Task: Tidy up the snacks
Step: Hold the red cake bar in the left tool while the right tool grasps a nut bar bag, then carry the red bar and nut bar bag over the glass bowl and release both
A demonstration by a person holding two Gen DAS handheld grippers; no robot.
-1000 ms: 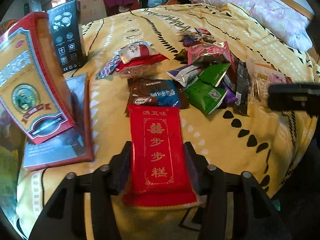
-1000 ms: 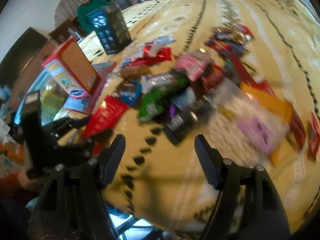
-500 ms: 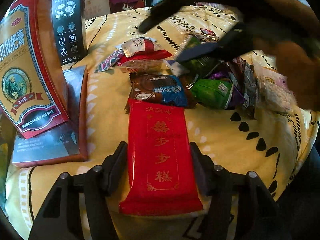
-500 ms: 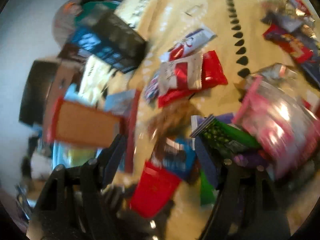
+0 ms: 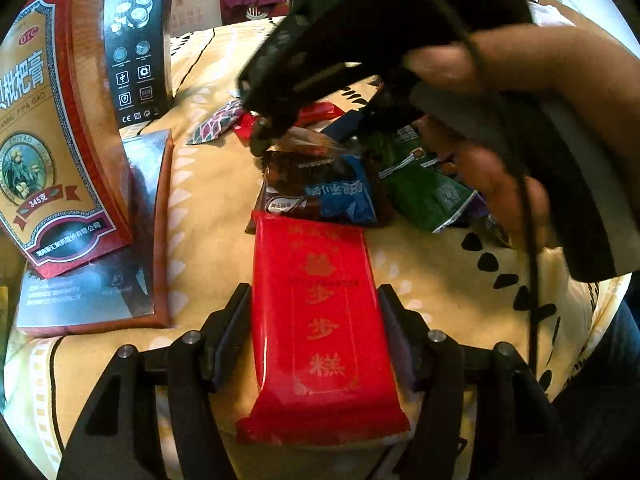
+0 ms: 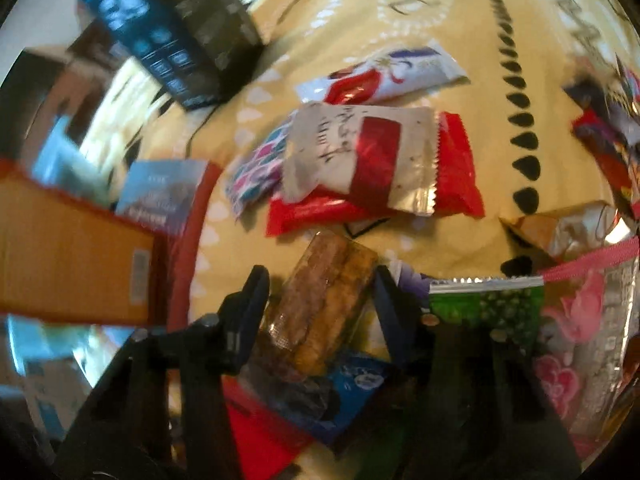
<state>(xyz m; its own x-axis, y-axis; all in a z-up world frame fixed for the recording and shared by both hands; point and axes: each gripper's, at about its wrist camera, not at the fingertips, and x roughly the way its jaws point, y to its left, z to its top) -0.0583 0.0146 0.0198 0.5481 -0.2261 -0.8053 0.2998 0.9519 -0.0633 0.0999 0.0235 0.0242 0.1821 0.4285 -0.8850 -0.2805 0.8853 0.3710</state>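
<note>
Snack packets lie on a yellow patterned bedspread (image 5: pixel 208 200). My left gripper (image 5: pixel 316 312) is open, its fingers on either side of a flat red packet (image 5: pixel 320 320) with gold characters. Beyond that packet lies a brown-and-blue packet (image 5: pixel 328 192) and a green packet (image 5: pixel 428 196). In the right wrist view my right gripper (image 6: pixel 320 284) is open around a clear-wrapped brown snack bar (image 6: pixel 324 304), with a little room on each side. That gripper also shows from the left wrist view (image 5: pixel 320 60), held by a hand over the pile.
A red-and-gold box (image 5: pixel 52 128) stands on a flat silver-topped box (image 5: pixel 100 280) at left, with a black box (image 5: pixel 138 48) behind. A white-and-red packet (image 6: pixel 360 160), a red packet (image 6: pixel 456 176), a pink bag (image 6: pixel 580 320) and more packets lie around.
My right gripper has swung down over the pile and come around the brown snack bar. My left gripper has stayed around the red packet, moving slightly forward.
</note>
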